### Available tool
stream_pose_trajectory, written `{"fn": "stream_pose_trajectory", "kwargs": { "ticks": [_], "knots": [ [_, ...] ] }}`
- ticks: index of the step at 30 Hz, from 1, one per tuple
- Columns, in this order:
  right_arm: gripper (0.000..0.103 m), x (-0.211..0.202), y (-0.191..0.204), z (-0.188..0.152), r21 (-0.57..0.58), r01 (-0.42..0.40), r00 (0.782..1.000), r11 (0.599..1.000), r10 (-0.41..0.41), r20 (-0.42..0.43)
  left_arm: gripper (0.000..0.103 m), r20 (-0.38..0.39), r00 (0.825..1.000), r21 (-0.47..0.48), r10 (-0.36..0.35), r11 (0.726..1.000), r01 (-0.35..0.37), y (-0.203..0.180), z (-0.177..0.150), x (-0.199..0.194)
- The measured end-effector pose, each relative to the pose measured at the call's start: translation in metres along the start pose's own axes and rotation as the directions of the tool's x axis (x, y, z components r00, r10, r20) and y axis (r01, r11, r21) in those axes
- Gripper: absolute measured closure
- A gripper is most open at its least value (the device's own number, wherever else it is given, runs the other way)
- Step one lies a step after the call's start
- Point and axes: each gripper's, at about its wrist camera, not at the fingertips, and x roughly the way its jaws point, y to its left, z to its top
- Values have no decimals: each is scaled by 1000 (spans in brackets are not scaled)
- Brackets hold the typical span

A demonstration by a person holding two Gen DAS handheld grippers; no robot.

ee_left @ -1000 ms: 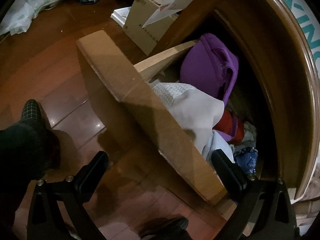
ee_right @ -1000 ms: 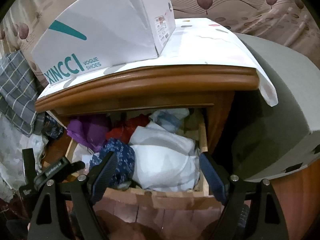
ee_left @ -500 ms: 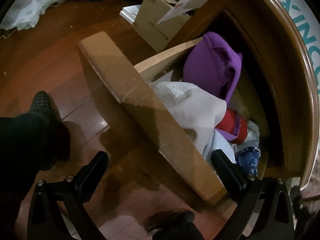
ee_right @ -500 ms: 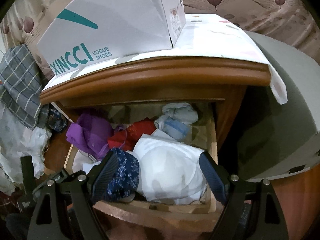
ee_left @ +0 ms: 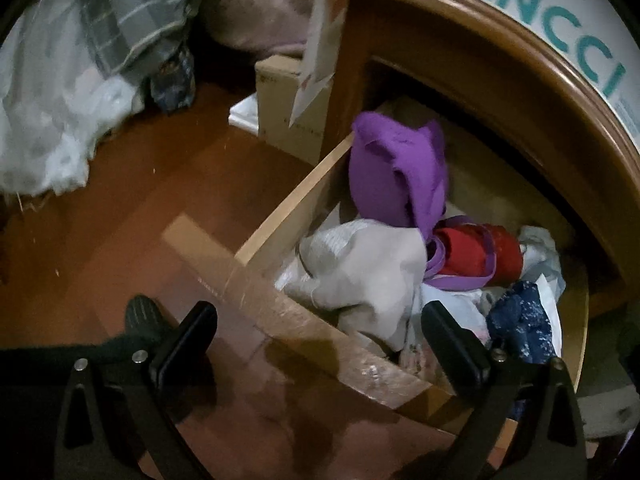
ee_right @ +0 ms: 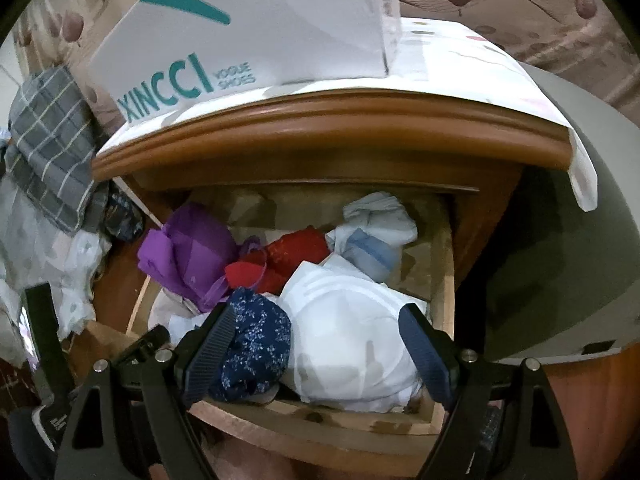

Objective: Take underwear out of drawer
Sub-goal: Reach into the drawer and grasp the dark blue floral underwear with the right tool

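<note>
Open wooden drawer (ee_right: 442, 312) full of underwear, both of our grippers spread wide and empty.

In it we see a purple padded bra (ee_right: 188, 256), a red lace piece (ee_right: 280, 260), a pale blue bundle (ee_right: 376, 236), a large white bra (ee_right: 352, 344) and navy floral underwear (ee_right: 256, 348). Our right gripper (ee_right: 316, 356) hovers over the white bra and the navy piece; our left gripper (ee_left: 320, 344) straddles the drawer's front panel (ee_left: 280, 320).

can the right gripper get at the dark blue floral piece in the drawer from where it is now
Probably yes. The right gripper is open above the pulled-out drawer, and the dark blue floral piece lies on top beside its left finger, with nothing covering it.
</note>
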Motion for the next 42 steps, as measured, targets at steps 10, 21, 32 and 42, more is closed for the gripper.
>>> {"fn": "stream_pose_trajectory", "kwargs": {
  "ticks": [10,21,32,42],
  "knots": [
    [17,11,7,-5,-10,-49,997,999,48,-58,0,168,984,228,-62,973,22,-13,26,-62],
    [17,37,36,-12,-74,-89,985,993,77,-155,0,147,977,450,-156,890,74,-29,78,-63],
    [17,74,57,-8,-142,-22,967,990,-15,-253,0,-26,979,343,-203,918,200,1,89,-33],
    [17,98,60,-14,-111,-22,947,994,-15,-319,0,-114,981,298,-159,936,187,14,93,-18]
  ]
}}
